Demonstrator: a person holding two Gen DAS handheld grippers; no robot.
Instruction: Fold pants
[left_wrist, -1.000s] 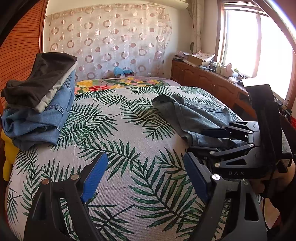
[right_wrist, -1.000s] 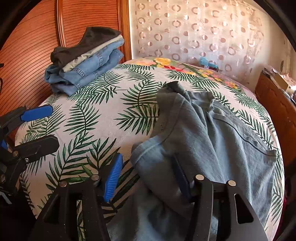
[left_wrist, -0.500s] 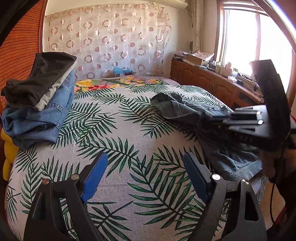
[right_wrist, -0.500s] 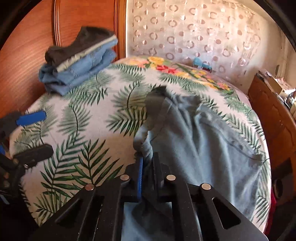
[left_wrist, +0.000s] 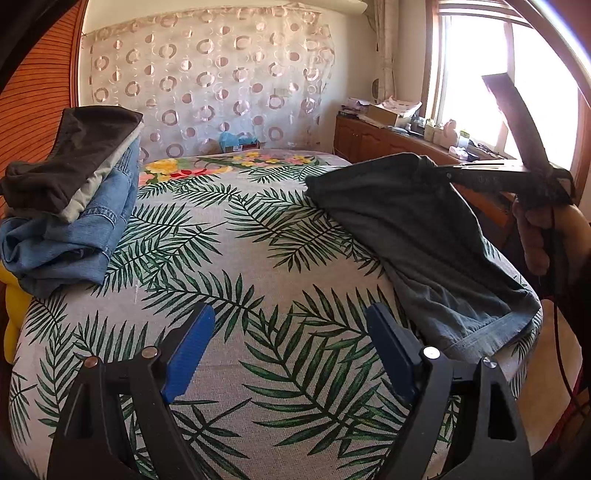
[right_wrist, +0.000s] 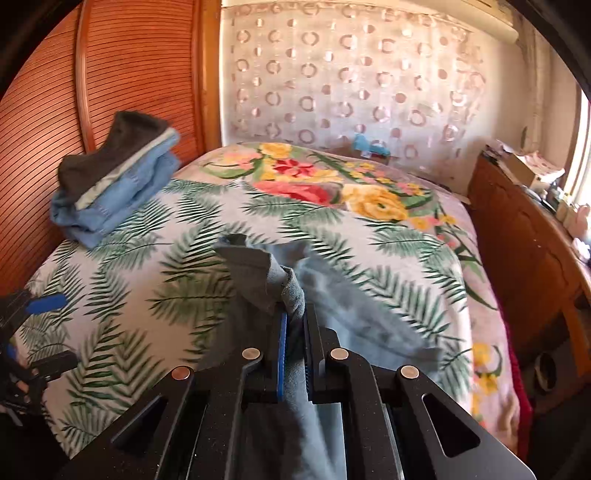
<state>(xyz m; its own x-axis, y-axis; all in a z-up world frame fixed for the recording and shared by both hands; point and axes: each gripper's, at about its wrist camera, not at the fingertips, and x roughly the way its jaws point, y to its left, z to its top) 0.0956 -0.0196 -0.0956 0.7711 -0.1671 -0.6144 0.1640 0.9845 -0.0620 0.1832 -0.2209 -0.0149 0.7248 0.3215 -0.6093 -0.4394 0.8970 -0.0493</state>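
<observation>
Grey-blue pants lie on the right side of the bed, one edge lifted off the cover. My right gripper is shut on a bunched edge of the pants and holds it above the bed; it also shows in the left wrist view at upper right. My left gripper is open and empty, low over the near part of the bed, left of the pants; it shows at the left edge of the right wrist view.
A stack of folded clothes sits at the bed's left side by the wooden headboard. A wooden sideboard with clutter stands along the right under the window. A patterned curtain hangs behind.
My right gripper closed on the pants edge and raised it up and away from the bed. The pants now hang stretched from it. My left gripper stayed put and open.
</observation>
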